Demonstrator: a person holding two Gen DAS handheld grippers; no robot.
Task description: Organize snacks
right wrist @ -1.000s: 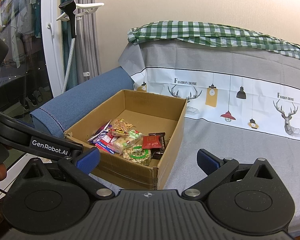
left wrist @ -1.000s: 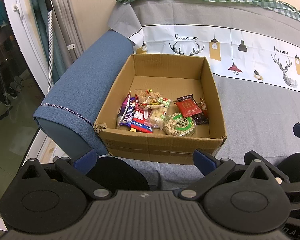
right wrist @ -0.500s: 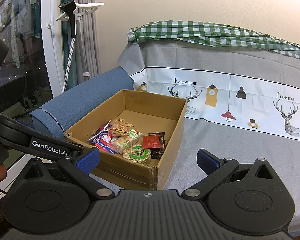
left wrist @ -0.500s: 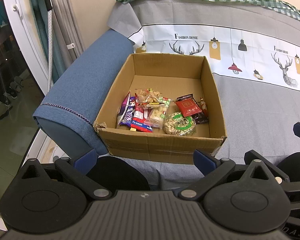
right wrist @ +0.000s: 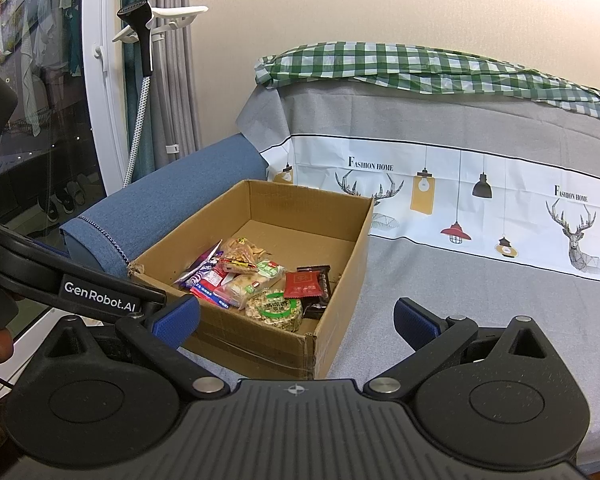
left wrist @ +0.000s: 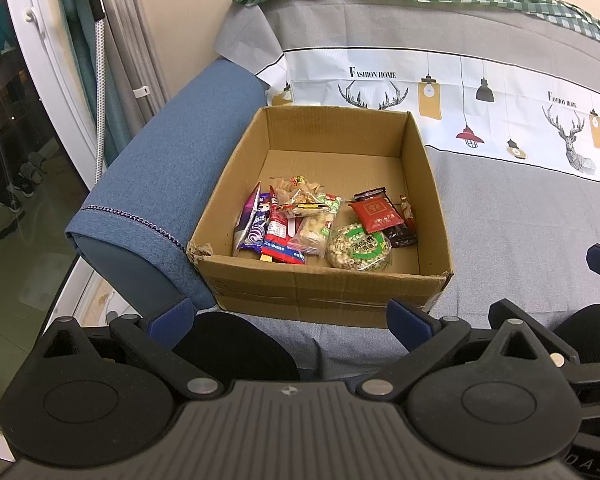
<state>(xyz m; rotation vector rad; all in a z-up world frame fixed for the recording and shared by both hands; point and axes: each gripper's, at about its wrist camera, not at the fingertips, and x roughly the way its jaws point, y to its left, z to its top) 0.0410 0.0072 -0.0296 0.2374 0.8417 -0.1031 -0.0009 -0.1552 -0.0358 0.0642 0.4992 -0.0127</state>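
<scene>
Hovering both claws spread and empty, I see the snacks [left wrist: 316, 220] just ahead. They sit gathered in the box [left wrist: 324, 292], likely for tidiness.

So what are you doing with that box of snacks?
A person holds a two-finger gripper in each hand. The left gripper and the right gripper are both open and hold nothing. They hover in front of a cardboard box on the grey-covered sofa. The snack packets lie heaped inside the box, untouched.
</scene>
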